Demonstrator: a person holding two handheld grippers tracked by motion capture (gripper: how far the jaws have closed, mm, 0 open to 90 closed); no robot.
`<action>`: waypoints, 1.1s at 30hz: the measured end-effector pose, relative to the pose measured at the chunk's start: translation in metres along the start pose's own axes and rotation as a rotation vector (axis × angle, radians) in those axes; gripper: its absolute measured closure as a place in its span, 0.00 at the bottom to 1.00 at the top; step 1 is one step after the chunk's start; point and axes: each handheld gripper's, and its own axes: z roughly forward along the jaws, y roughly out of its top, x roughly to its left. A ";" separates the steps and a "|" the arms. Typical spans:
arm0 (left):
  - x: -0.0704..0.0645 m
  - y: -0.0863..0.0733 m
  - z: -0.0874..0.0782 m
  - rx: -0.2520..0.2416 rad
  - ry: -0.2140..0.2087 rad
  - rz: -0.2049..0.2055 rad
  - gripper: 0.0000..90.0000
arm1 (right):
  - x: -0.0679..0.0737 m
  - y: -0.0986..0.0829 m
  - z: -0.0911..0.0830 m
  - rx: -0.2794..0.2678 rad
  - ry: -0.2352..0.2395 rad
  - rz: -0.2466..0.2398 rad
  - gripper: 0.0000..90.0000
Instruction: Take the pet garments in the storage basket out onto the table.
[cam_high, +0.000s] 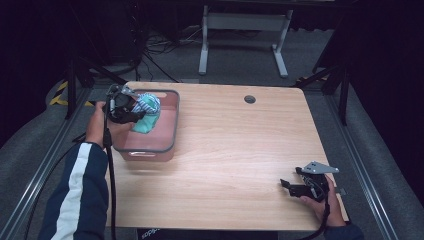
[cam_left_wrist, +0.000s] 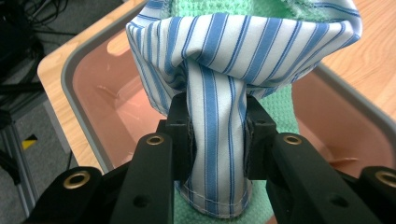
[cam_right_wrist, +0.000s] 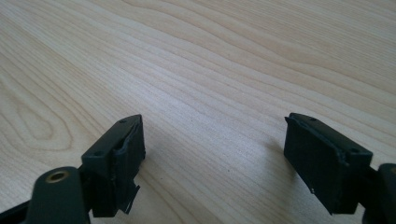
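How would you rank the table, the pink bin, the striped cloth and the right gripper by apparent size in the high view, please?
1. table
2. pink bin
3. right gripper and striped cloth: they look alike, and the left gripper hides part of the cloth, so I leave them unranked.

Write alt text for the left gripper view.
The left tool pinches a blue-and-white striped cloth between its black jaws, held over a pink bin with a grey rim. A green cloth hangs behind it.

lab or test studio: lone wooden table (cam_high: 240, 145) on grey carpet, black curtains around, cables (cam_high: 155, 47) on floor, white metal stand (cam_high: 245, 30), hazard tape (cam_high: 60, 92).
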 end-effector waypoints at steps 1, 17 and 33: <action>-0.001 0.001 -0.003 -0.005 -0.004 0.007 0.78 | 0.000 0.000 0.000 0.000 0.000 0.000 0.23; -0.046 0.026 -0.024 -0.076 -0.073 0.135 0.78 | 0.000 0.000 0.000 0.000 0.000 0.000 0.23; -0.123 0.058 0.009 -0.075 -0.233 0.313 0.78 | 0.000 0.000 0.000 0.000 0.000 0.000 0.23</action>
